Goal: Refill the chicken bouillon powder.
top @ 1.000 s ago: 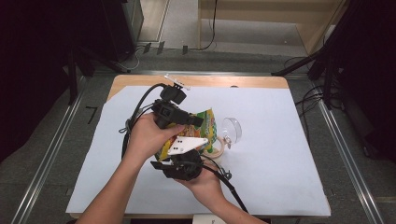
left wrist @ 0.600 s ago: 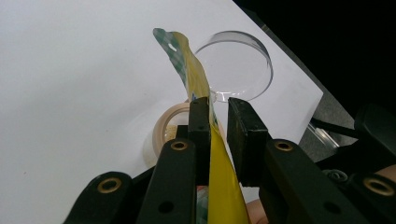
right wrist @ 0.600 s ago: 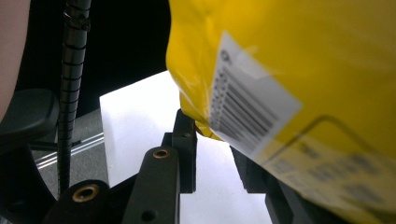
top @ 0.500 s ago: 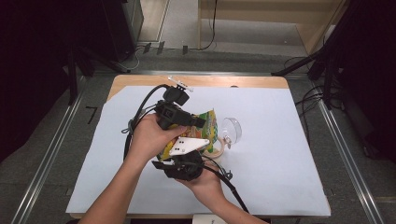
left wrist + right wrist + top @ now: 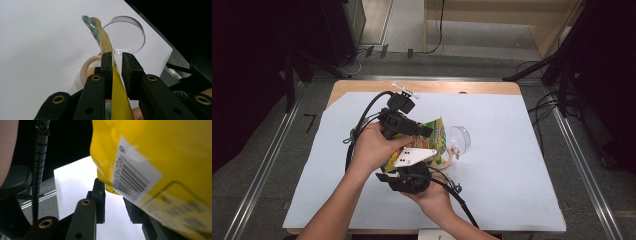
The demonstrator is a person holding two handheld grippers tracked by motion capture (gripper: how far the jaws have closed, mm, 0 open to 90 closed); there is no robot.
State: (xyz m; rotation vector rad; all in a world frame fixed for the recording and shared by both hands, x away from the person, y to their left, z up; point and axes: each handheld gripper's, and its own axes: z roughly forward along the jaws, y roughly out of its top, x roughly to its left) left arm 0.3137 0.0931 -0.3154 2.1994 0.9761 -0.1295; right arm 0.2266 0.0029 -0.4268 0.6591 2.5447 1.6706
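Yellow snack bag (image 5: 432,142) hangs above the white surface (image 5: 512,165), held between my two tools. Nearest me, my right tool (image 5: 409,176) comes up from below; in the right gripper view the bag's lower corner sits between its jaws, though I cannot tell whether they press on it. Beyond it, my left tool (image 5: 117,65) clamps the bag's upper edge, the film squeezed against one jaw. Under the bag, a small tan bowl (image 5: 88,72) holding crumbs stands on the surface, and just past it lies a clear round lid (image 5: 126,33).
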